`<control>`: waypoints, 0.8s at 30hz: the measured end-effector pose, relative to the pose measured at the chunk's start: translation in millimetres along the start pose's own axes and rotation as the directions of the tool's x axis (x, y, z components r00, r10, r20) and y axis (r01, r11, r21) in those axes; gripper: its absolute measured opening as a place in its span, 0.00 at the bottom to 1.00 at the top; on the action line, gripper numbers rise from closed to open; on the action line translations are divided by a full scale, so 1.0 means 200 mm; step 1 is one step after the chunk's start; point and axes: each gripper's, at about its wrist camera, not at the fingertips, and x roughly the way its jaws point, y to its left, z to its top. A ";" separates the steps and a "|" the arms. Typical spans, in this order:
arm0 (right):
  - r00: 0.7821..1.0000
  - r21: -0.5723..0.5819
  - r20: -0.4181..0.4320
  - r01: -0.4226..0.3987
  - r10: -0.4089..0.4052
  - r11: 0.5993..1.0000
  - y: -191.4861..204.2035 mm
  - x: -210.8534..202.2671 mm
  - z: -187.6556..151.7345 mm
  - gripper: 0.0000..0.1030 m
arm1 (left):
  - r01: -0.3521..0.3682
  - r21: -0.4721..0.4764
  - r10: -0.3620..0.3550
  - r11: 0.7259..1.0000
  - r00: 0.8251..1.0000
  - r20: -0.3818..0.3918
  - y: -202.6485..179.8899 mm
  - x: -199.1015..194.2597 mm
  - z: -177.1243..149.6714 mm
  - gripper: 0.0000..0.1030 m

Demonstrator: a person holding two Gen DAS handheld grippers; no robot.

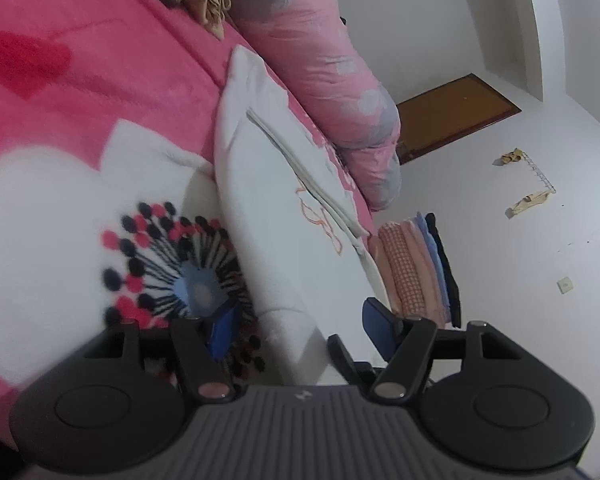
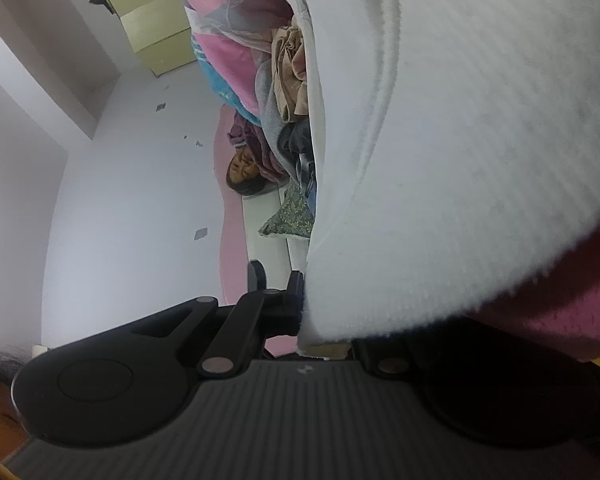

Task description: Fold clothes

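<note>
White garment lies between the wide-spread left tongs, its edge pinched in the right tongs.

White garment with grey zip and orange lettering lies lengthwise, partly folded, on pink bed; one thick edge lifted.

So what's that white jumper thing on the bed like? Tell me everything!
The white garment looks soft and thick, like fleecy sweatshirt cloth, with a raised seam or zip line and orange stitched writing. It lies in a long bundle on the pink blanket, beside the rolled pink quilt, with a ribbed-looking cuff end between the left gripper's spread fingers. In the right wrist view its cloth drapes over the right gripper.
</note>
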 end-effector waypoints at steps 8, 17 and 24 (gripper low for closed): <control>0.999 -0.035 -0.048 0.008 -0.010 0.999 0.04 0.05 0.09 0.04 | 0.001 -0.035 -0.004 0.999 0.997 -0.071 0.02 0.15 0.03 0.47; 0.989 -0.103 -0.131 0.048 -0.062 0.993 0.09 0.10 0.19 0.06 | -0.035 -0.012 0.033 0.999 0.990 -0.137 0.05 0.23 0.04 0.30; 0.969 -0.145 -0.224 0.076 -0.108 0.986 0.15 0.13 0.27 0.08 | -0.105 0.019 0.106 0.994 0.983 -0.149 0.03 0.25 0.04 0.18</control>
